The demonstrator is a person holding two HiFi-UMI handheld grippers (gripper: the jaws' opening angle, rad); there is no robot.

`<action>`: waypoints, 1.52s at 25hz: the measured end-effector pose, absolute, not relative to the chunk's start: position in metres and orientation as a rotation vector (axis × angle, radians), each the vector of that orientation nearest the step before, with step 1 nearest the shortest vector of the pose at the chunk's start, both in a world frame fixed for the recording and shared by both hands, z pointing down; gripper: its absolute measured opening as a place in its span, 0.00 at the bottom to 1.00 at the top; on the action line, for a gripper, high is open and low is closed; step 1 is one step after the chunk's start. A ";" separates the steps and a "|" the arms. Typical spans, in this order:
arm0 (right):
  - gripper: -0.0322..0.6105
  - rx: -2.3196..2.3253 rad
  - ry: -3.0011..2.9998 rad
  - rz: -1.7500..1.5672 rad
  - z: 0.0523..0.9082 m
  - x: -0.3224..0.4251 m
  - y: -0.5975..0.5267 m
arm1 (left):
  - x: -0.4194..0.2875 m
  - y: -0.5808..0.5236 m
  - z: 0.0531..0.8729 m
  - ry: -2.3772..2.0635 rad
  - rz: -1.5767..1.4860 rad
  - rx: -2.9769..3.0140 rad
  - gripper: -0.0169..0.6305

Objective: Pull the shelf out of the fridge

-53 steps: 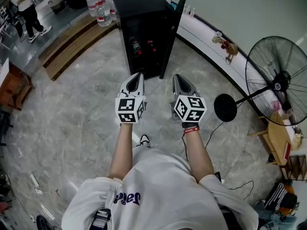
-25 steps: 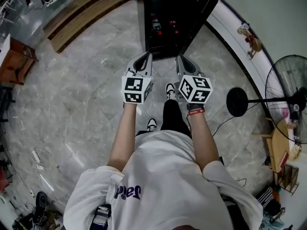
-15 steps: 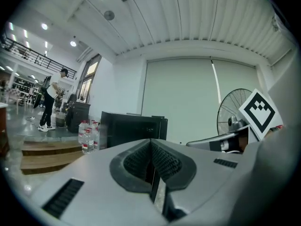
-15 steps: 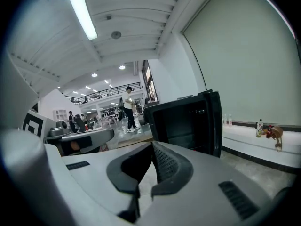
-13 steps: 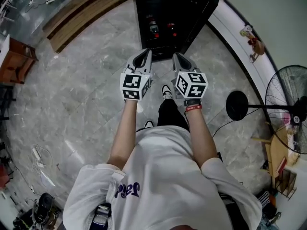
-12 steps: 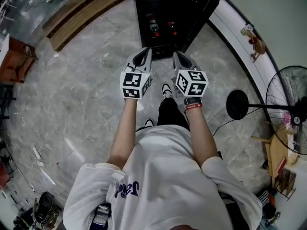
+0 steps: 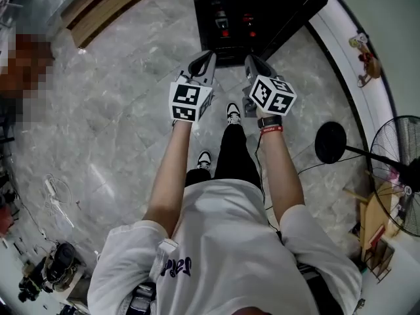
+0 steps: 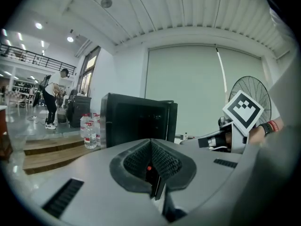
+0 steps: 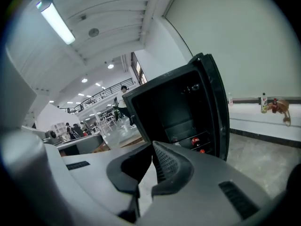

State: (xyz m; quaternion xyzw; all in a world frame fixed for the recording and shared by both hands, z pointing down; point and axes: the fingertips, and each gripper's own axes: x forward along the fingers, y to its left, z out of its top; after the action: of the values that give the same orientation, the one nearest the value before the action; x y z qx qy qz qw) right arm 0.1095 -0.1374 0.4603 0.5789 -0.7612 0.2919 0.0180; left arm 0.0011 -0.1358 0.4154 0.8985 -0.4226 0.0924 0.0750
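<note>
As I read it, nothing of the pull is done yet. The fridge (image 7: 262, 5) stands at twelve o'clock from me, its door (image 7: 307, 17) swung open toward one o'clock. The shelf (image 9: 188, 136) sits fully inside, low in the cabinet, with red cans (image 9: 195, 141) by it. My left tool (image 7: 205, 59) and right tool (image 7: 253, 62) both have their jaws pressed together on nothing, near the opening but short of it. I have yet to reach in, part a tool, clamp the shelf's front edge and draw it out.
</note>
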 end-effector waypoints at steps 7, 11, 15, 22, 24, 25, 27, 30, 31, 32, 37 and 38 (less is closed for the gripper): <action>0.07 1.822 -2.384 1.053 0.499 0.124 -0.189 | 0.010 -0.173 0.444 -1.221 0.238 2.674 0.05; 0.07 1.799 -2.398 1.103 0.517 0.128 -0.216 | 0.014 -0.191 0.456 -1.217 0.220 2.652 0.05; 0.07 1.814 -2.400 1.153 0.533 0.136 -0.239 | 0.024 -0.206 0.462 -1.211 0.187 2.659 0.05; 0.09 1.844 -2.397 1.261 0.554 0.145 -0.268 | 0.032 -0.226 0.475 -1.213 0.178 2.652 0.05; 0.10 1.849 -2.389 1.300 0.563 0.149 -0.275 | 0.033 -0.231 0.479 -1.218 0.166 2.645 0.05; 0.11 1.850 -2.390 1.318 0.567 0.150 -0.279 | 0.033 -0.234 0.481 -1.219 0.161 2.642 0.05; 0.12 1.853 -2.390 1.361 0.574 0.152 -0.287 | 0.034 -0.240 0.485 -1.218 0.159 2.639 0.05; 0.15 1.857 -2.387 1.433 0.585 0.154 -0.300 | 0.036 -0.250 0.491 -1.217 0.161 2.629 0.05; 0.16 1.857 -2.389 1.451 0.588 0.153 -0.304 | 0.036 -0.253 0.492 -1.219 0.157 2.625 0.05; 0.17 1.858 -2.395 1.470 0.591 0.153 -0.308 | 0.036 -0.255 0.494 -1.221 0.153 2.622 0.05; 0.25 1.879 -2.443 1.577 0.605 0.150 -0.330 | 0.034 -0.263 0.500 -1.221 0.155 2.636 0.05; 0.26 1.883 -2.445 1.606 0.608 0.150 -0.334 | 0.034 -0.264 0.502 -1.221 0.153 2.637 0.05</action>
State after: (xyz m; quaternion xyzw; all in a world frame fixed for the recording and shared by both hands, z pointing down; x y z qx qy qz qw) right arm 0.1503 -0.3335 0.6084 0.5335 -0.6928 0.4552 -0.1678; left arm 0.0339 -0.2642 0.5018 0.9001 -0.4167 0.0521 0.1158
